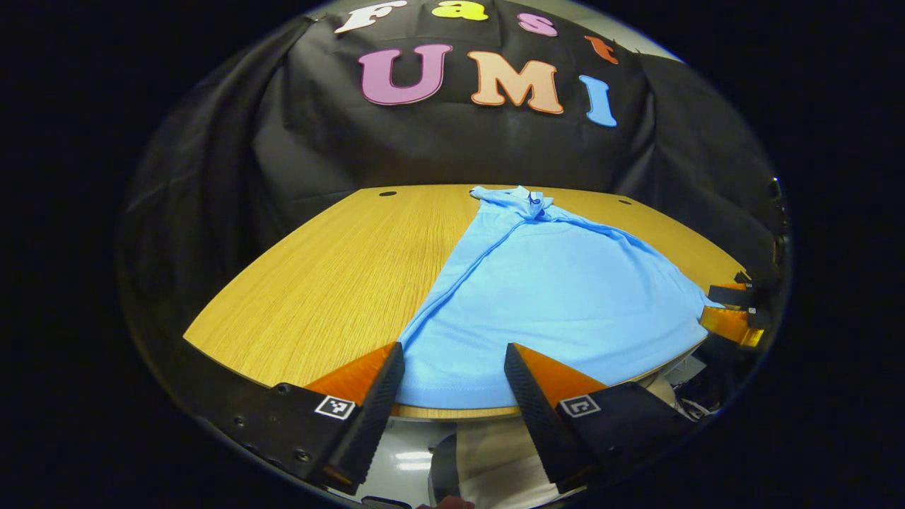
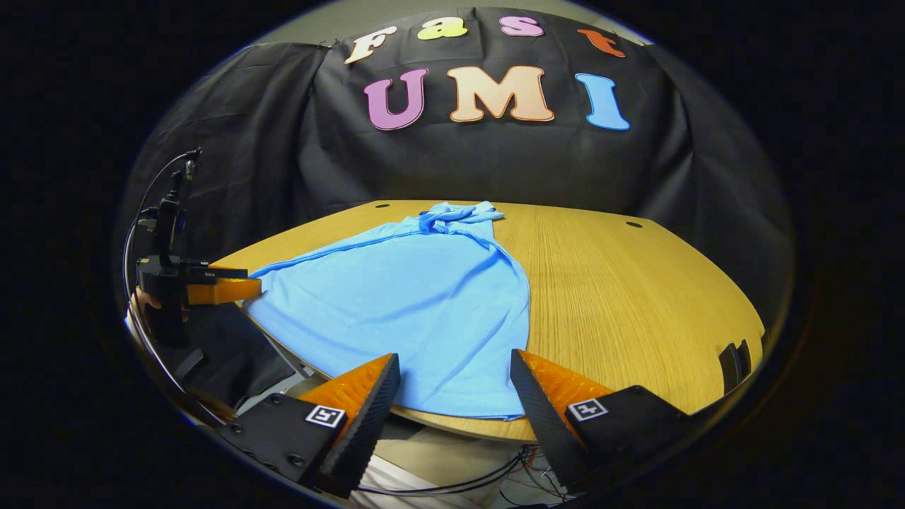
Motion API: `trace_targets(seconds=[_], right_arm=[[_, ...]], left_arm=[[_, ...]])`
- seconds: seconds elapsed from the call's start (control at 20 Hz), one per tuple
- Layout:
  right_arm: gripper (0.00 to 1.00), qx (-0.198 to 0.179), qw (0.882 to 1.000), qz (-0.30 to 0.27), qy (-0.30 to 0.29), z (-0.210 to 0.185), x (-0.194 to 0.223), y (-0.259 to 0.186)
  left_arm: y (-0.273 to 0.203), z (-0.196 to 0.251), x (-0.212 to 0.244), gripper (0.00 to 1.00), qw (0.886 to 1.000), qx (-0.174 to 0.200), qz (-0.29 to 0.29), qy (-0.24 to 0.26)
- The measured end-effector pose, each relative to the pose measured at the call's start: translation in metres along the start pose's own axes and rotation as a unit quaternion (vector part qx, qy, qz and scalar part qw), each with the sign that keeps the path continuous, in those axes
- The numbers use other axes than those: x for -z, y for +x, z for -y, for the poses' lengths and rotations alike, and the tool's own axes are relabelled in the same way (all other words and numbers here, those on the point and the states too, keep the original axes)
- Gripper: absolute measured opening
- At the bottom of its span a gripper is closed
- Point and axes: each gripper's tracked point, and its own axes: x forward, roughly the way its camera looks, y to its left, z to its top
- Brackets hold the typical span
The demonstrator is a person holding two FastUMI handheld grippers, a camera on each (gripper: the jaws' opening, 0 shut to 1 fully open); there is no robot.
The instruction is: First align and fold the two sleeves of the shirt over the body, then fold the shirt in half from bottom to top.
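Note:
A light blue shirt [image 1: 558, 297] lies on the wooden table [image 1: 339, 276], collar at the far side, hem along the near edge, both sleeves folded in over the body. My left gripper [image 1: 452, 357] is open just above the hem's left corner, fingers apart with cloth showing between them. In the right gripper view the same shirt [image 2: 417, 304] spreads left of centre. My right gripper [image 2: 454, 367] is open over the hem's right corner. The left gripper [image 2: 212, 290] shows at that view's left edge, and the right gripper [image 1: 732, 311] at the left gripper view's right edge.
Bare wood of the table [image 2: 636, 304] stretches right of the shirt, with small cable holes near the far edge. Black cloth walls close the back. Cables [image 2: 452, 484] hang below the near table edge.

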Motion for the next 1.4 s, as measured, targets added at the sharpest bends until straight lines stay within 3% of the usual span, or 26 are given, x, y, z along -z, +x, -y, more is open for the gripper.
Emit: trace_targets(seconds=[0.15,0.25,0.3,0.45,0.55,0.65,0.8,1.15,1.4], right_arm=[[0.98,-0.002,1.0,0.007,0.004,-0.003,0.0,0.002],[0.89,-0.011,1.0,0.01,0.003,-0.012,0.0,0.002],[0.8,-0.014,1.0,0.012,0.003,-0.014,0.0,0.003],[0.39,-0.028,1.0,0.011,0.005,-0.024,0.0,0.007],[0.24,-0.035,0.999,0.018,0.007,-0.028,-0.001,0.007],[0.16,-0.039,0.999,0.024,0.004,-0.032,-0.001,0.006],[0.05,-0.038,0.999,0.014,-0.001,-0.033,0.0,0.007],[0.07,-0.039,0.999,-0.003,0.011,-0.031,-0.004,0.008],[0.07,-0.054,0.998,0.003,0.025,-0.023,-0.038,0.023]], left_arm=[[0.002,0.008,-0.001,0.86,1.0,0.016,0.008,0.012],[0.0,0.014,0.0,0.74,0.999,0.031,0.013,0.013],[0.001,0.019,0.0,0.68,0.999,0.037,0.014,0.013],[0.002,0.028,-0.002,0.25,0.999,0.045,0.022,0.016],[0.003,0.031,-0.001,0.14,0.998,0.047,0.03,0.021],[0.003,0.032,-0.003,0.06,0.998,0.052,0.036,0.013],[0.003,0.034,-0.002,0.01,0.998,0.054,0.04,0.017],[0.004,0.032,-0.006,0.0,0.998,0.053,0.025,0.027],[0.013,0.025,-0.037,0.0,0.998,0.048,0.038,-0.002]])
